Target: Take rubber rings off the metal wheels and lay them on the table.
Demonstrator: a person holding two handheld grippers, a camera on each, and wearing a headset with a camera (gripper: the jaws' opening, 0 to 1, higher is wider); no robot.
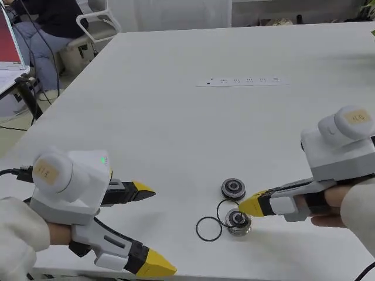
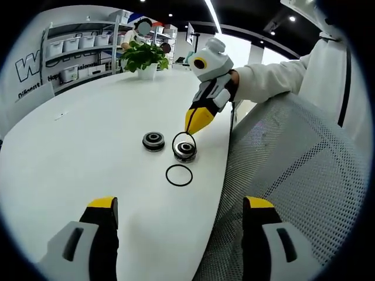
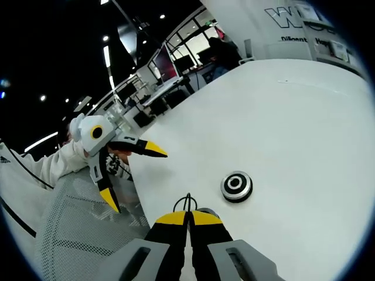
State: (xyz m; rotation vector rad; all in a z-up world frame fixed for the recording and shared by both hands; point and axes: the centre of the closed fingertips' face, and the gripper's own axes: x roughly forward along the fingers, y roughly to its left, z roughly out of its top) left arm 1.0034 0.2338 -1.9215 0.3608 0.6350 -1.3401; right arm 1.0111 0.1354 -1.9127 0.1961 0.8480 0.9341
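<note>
At the left, the left gripper (image 1: 152, 228) hung over the desk (image 1: 176, 129) with its jaws spread wide and empty; just right of it one rubber ring (image 1: 209, 228) lay flat beside the far wheel (image 1: 233, 188) and the near wheel (image 1: 238, 221). The right gripper (image 1: 253, 205) had its jaws pressed together on a second ring (image 1: 218, 211), a thin, limp, stretchy loop, I judged, best nipped by its raised arc while the small metal wheel might skid. Whether it was free of the near wheel's groove was too fine to tell, the jaws hiding part of that wheel.
</note>
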